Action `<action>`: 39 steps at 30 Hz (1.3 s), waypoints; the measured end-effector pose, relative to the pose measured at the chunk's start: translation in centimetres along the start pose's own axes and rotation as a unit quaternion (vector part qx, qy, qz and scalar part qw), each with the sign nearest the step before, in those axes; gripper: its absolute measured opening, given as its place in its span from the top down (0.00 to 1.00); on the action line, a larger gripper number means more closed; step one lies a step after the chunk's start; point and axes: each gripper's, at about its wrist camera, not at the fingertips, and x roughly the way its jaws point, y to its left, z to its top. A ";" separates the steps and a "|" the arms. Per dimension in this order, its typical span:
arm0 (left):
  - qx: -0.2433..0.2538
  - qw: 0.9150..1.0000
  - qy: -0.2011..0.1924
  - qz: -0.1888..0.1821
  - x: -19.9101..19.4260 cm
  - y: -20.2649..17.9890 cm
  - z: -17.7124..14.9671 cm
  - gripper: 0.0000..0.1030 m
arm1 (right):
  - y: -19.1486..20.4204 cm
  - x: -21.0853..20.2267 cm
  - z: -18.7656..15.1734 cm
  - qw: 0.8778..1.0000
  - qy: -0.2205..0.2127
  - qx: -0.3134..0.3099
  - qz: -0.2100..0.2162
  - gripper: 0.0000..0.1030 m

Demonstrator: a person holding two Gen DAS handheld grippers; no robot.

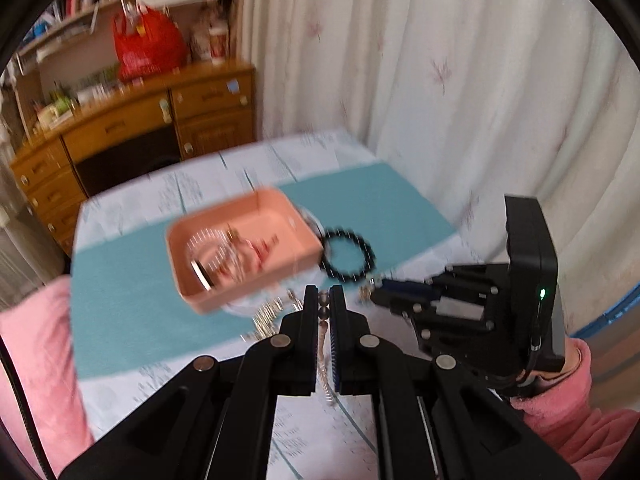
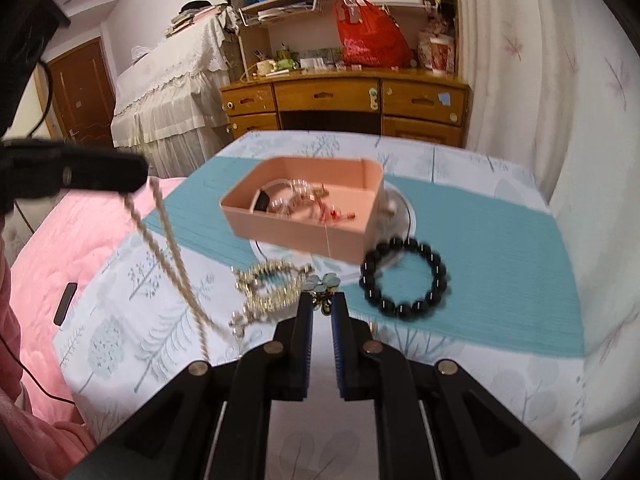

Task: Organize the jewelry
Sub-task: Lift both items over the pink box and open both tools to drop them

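A pink open box (image 2: pixel 304 216) holds several pieces of jewelry; it also shows in the left wrist view (image 1: pixel 244 248). A black bead bracelet (image 2: pixel 404 278) lies right of the box, seen too in the left wrist view (image 1: pixel 347 254). My left gripper (image 1: pixel 324 300) is shut on a pale rope chain necklace (image 1: pixel 323 356), held above the table; the chain (image 2: pixel 172 256) hangs from it at the left of the right wrist view. My right gripper (image 2: pixel 322 304) is shut on a small flower-shaped clasp piece (image 2: pixel 322 284) beside a gold sparkly chain (image 2: pixel 268 284) on the table.
A teal mat (image 2: pixel 500 264) lies on a tree-patterned tablecloth (image 2: pixel 120 344). The box stands on a clear round plate (image 2: pixel 396 208). A pink quilt (image 2: pixel 72 232) is at the left. A wooden desk (image 2: pixel 344 100) and curtains (image 2: pixel 540 80) stand behind.
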 end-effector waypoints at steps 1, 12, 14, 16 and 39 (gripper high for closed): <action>0.000 1.000 -0.006 -0.001 -0.4 0.1 0.5 0.97 | 0.1 -0.1 0.5 1.000 -0.003 -0.004 0.000 0.91; 0.000 0.993 -0.105 0.051 -4.5 2.6 6.9 0.97 | 1.5 -0.8 6.4 0.998 -0.036 -0.049 0.006 0.91; -0.005 0.992 -0.113 0.059 -4.4 3.3 7.6 0.97 | 1.6 -0.5 7.3 0.998 -0.040 -0.052 0.005 0.91; -0.009 0.992 -0.113 0.061 -3.8 4.1 8.4 0.97 | 1.7 0.0 8.1 0.998 -0.042 -0.055 0.011 0.91; -0.068 0.994 0.019 0.086 7.3 9.8 5.5 0.42 | 1.4 7.6 8.1 0.998 0.045 -0.022 0.024 0.90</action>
